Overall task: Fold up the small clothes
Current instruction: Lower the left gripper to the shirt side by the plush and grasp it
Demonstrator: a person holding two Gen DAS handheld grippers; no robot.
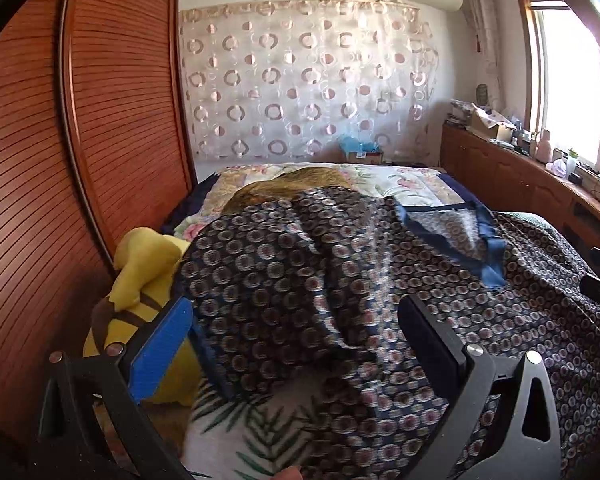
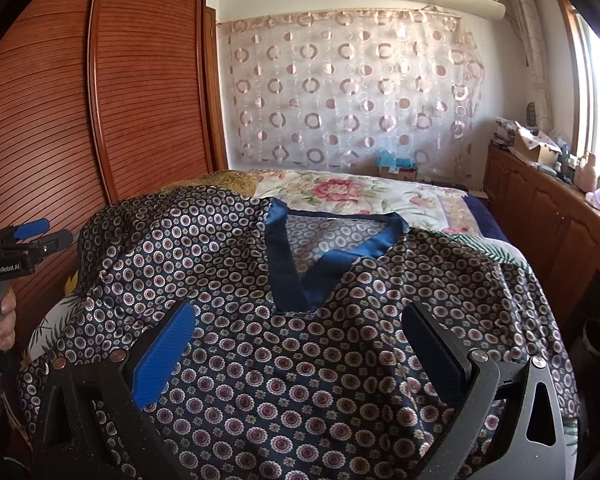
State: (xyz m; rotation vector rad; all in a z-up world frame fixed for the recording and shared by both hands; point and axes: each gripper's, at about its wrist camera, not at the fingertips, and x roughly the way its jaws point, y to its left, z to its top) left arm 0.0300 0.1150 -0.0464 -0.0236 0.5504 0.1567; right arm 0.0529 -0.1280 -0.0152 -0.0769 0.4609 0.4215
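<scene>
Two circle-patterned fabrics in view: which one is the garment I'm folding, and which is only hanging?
The garment is the dark navy top with blue V-neck trim, spread on the bed under both open grippers. The pale sheer curtain with pink rings hangs on the far wall.

Blouse (image 1: 284, 280) motion-blurred; hem cut off

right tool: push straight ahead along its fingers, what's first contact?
Probably the patterned shirt: the right tool is open just above it, aimed toward the blue V-neck collar. Depth is unclear; a shallow path may skim the cloth before the floral bedspread.
</scene>
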